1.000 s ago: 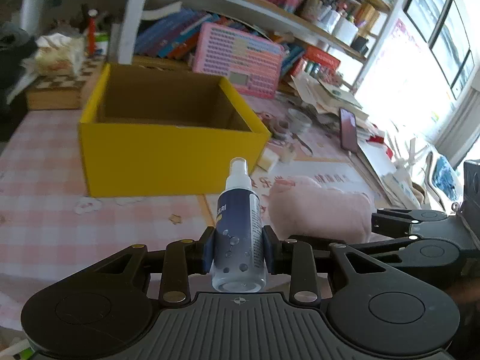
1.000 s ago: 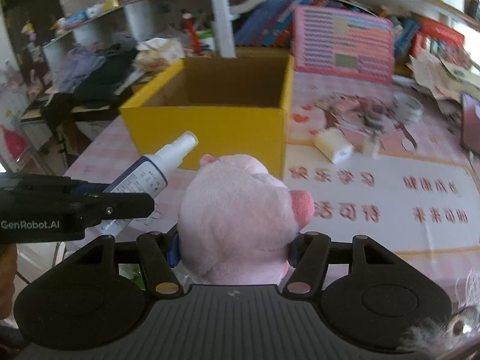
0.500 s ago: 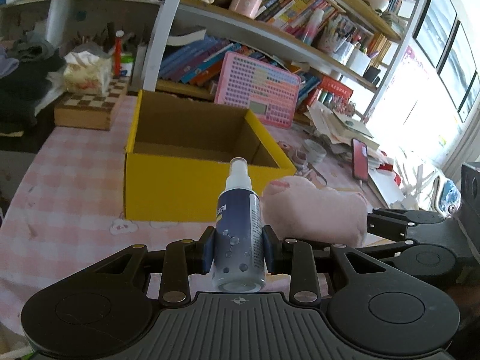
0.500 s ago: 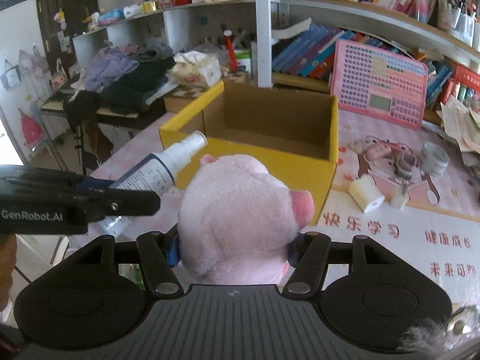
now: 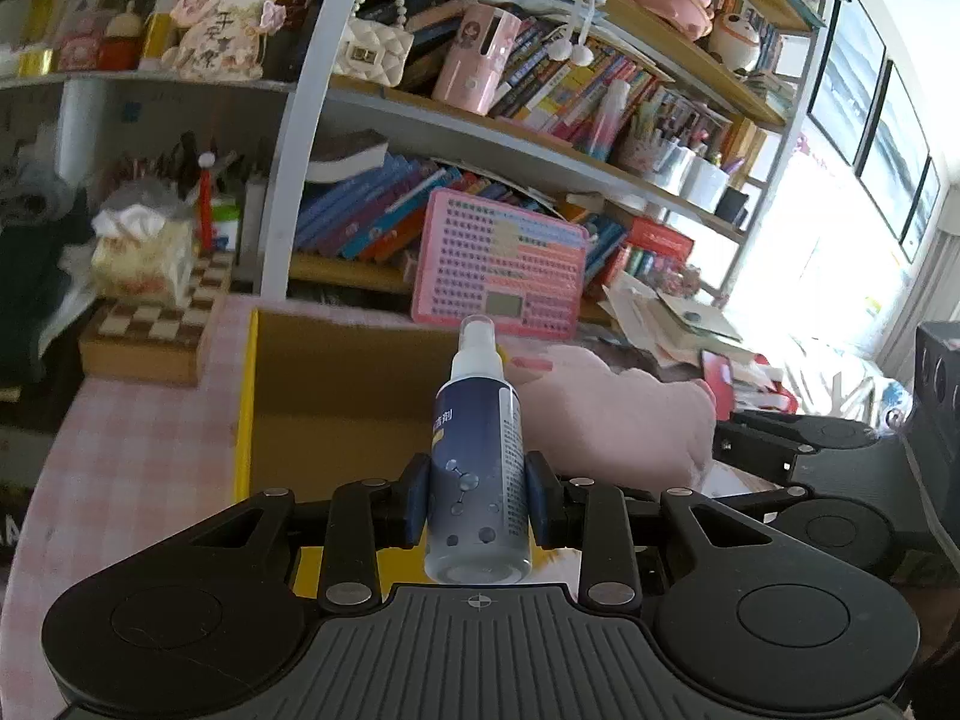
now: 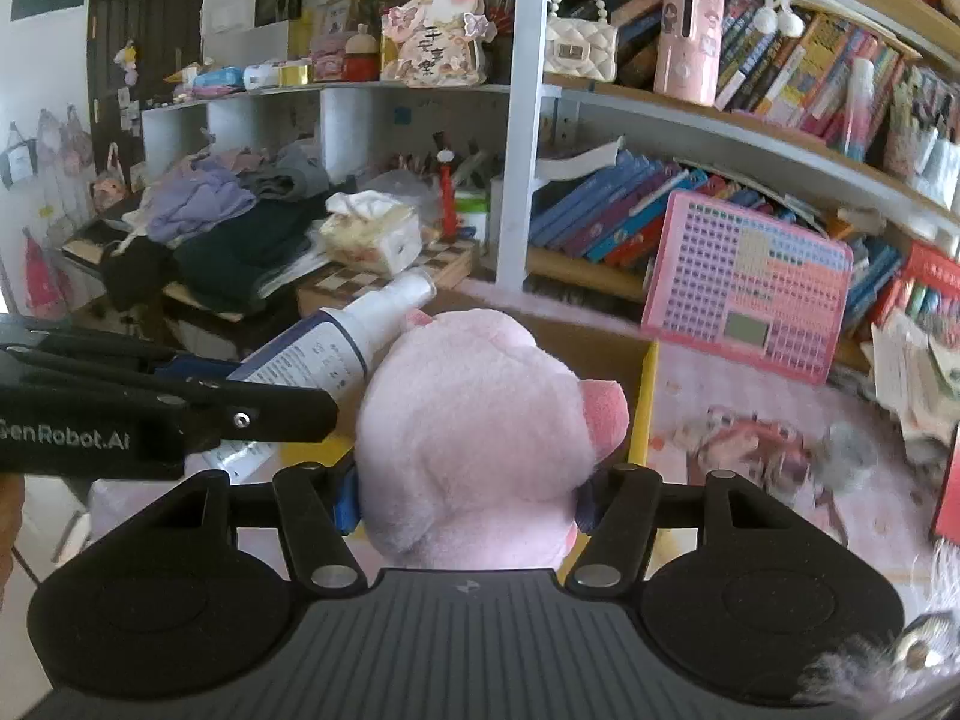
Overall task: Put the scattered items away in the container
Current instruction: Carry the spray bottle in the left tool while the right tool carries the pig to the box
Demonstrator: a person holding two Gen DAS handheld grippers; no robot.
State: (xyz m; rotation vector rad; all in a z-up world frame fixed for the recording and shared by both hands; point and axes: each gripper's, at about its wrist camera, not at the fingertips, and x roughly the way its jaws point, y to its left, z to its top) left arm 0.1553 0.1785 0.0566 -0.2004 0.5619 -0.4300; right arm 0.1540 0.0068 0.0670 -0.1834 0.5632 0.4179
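My left gripper is shut on a dark blue spray bottle with a white nozzle, held upright above the near wall of the yellow cardboard box. The box's brown inside lies open below it. My right gripper is shut on a pink plush pig, which hangs over the box's right side; in the left wrist view the plush pig shows just right of the bottle. The spray bottle and the left gripper's fingers appear at the left of the right wrist view.
A pink keyboard toy leans on the shelf behind the box. A chessboard with a tissue pack sits at the back left. Small items and papers litter the pink tablecloth to the right. Book-laden shelves rise behind.
Both grippers have risen and moved forward with their loads. The box, which stood ahead of them, now lies close under the bottle and the plush pig.
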